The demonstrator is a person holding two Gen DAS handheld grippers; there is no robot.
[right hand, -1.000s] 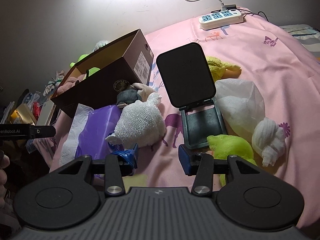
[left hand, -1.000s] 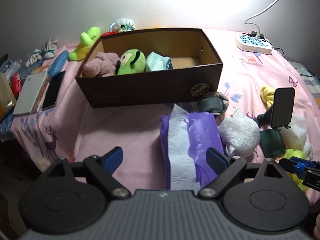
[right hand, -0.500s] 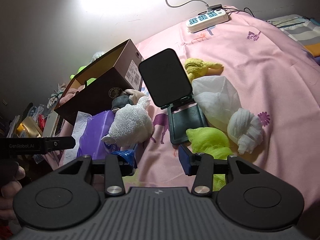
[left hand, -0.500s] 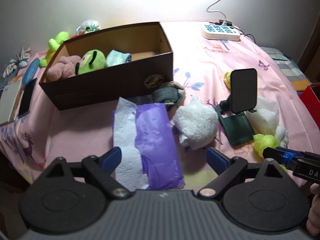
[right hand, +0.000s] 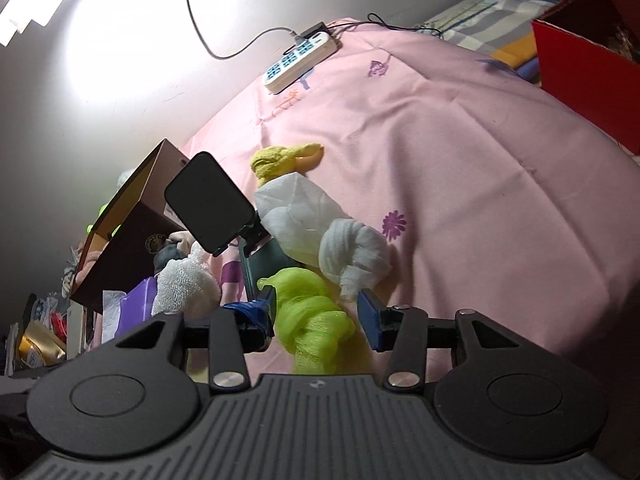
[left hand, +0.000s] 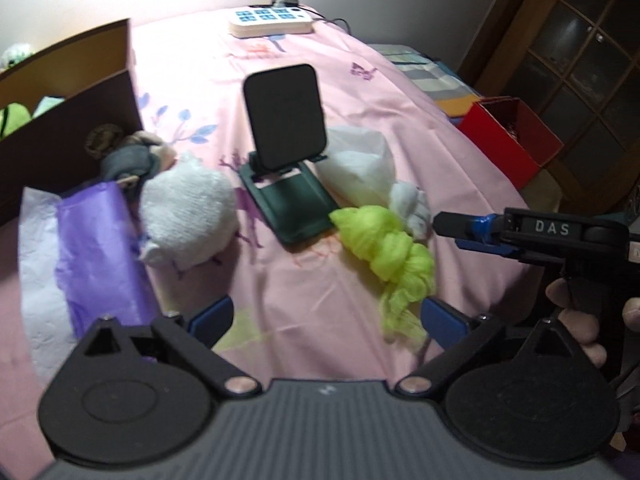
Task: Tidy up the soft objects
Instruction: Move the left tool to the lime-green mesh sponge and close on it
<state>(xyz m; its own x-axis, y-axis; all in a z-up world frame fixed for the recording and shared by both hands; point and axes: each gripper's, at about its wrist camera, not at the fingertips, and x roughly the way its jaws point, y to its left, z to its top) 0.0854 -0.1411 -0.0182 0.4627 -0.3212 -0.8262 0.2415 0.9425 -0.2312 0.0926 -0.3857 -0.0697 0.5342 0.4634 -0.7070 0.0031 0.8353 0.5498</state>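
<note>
The right hand-held gripper (right hand: 316, 316) is spread, with its two blue fingers straddling the knotted neon-green mesh cloth (right hand: 312, 328) that lies near the front edge of the bed (right hand: 460, 152). The fingers flank the cloth without visibly squeezing it. This placement suits a closing grasp on the knot, which is judged to be the step in hand.

The left hand-held gripper (left hand: 326, 316) is also spread and holds nothing. It hovers above the pink bedspread near the front edge, with the green cloth just beside its right finger. This leaves it free to take a second item.

The brown cardboard box (left hand: 68, 136) stands toward the left edge of the bed. A green plush shows inside it, so the box is judged to be the collection point for soft objects.

Several soft items lie outside the box:
- a white terry bundle (left hand: 188, 212), near the box
- a grey plush (left hand: 132, 160), against the box front
- a knotted white cloth (right hand: 354, 258), touching the green cloth
- a yellow plush (right hand: 284, 160), farther back

A dark folding phone stand (left hand: 286, 152) stands between these items and is not a soft object. A purple tissue pack (left hand: 100, 256) lies at the front left.

Legible writing: "DAS" on the side of the right hand-held gripper in the left wrist view. The round emblem on the box front is too blurred to read. A white power strip (right hand: 300, 58) lies near the back edge.
</note>
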